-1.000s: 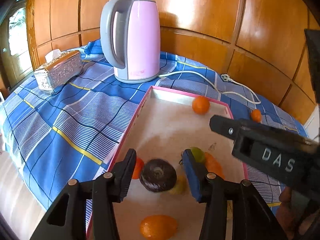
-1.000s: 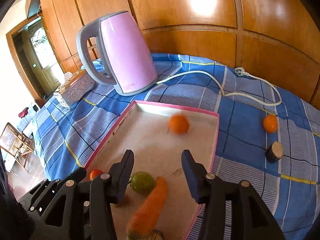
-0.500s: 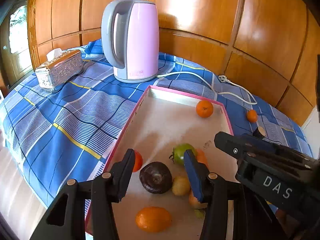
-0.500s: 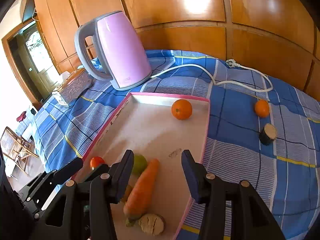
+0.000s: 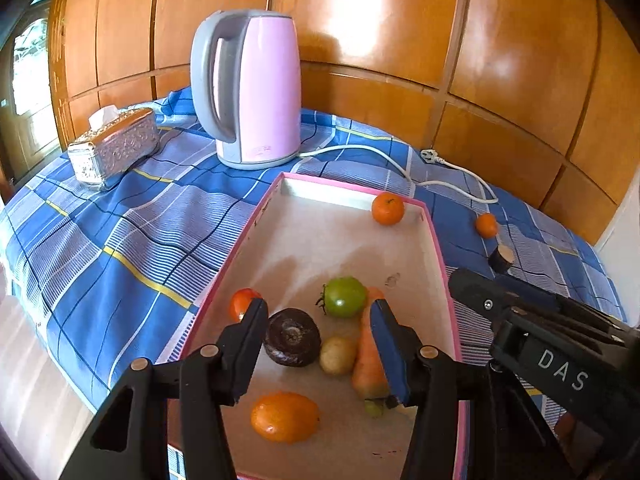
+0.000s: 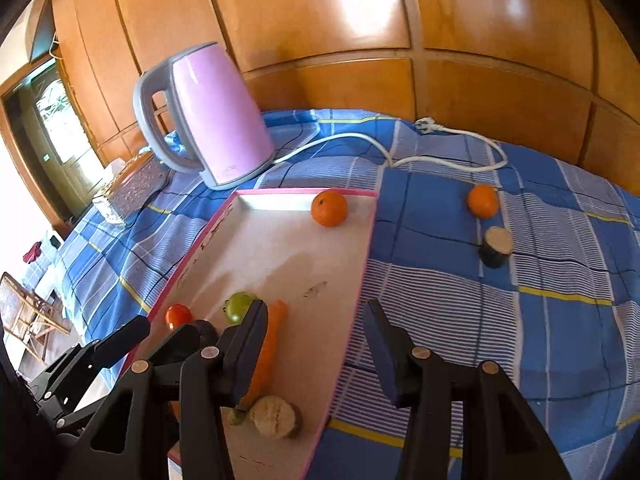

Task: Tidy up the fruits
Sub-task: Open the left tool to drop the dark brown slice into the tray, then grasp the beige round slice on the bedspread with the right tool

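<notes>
Most of the produce is already bunched at the near end of the shallow pink-rimmed tray (image 5: 436, 248), so I guess that's my collecting spot, with one small orange tangerine (image 6: 483, 201) and a dark cut stub (image 6: 495, 247) left out on the blue checked cloth (image 6: 560, 280). My left gripper (image 5: 318, 334) has just been easing open and hangs empty over the dark round fruit (image 5: 292, 342). My right gripper (image 6: 314, 338) is part open over the tray's edge, holding nothing.

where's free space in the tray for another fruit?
Bare: middle of the tray, between the orange at the far wall and the green tomato. Crowded: near end, around the dark round piece, carrot, red tomato.
</notes>
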Demonstrator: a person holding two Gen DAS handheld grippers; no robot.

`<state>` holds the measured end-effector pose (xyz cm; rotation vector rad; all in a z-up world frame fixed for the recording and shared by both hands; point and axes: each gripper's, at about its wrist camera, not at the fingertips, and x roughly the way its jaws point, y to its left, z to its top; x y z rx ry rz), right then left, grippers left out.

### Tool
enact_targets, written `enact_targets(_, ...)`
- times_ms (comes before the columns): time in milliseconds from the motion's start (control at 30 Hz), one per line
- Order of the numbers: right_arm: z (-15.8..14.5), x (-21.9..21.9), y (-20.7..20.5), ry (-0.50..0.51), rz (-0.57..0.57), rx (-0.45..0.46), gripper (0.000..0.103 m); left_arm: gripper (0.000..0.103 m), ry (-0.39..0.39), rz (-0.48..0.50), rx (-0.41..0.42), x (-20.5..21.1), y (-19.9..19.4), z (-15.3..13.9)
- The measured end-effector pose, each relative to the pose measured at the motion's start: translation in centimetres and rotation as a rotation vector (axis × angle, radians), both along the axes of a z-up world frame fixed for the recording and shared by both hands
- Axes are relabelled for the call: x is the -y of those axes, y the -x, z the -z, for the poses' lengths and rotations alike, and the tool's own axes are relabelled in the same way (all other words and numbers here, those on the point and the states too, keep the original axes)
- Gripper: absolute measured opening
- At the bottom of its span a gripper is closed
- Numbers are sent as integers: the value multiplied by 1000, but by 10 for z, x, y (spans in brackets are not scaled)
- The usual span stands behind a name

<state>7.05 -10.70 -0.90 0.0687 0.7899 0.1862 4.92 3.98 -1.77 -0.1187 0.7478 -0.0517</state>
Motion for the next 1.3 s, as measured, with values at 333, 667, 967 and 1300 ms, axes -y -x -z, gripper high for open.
enact_targets(333,4,32,10,-18,90,-2,50,54,-23,64,6,22,10,-2)
enact_targets(667,14,85,14,-44,224,-29,50,54,-35,125,3,45,8,-3)
enact_targets(967,25,119,11,-48,297,-60,50,54,-33,191,2,72,-2,-5)
enact_targets(1300,36,139,-1,-50,324,-92,50,54,-24,211,-37,88,-17,4)
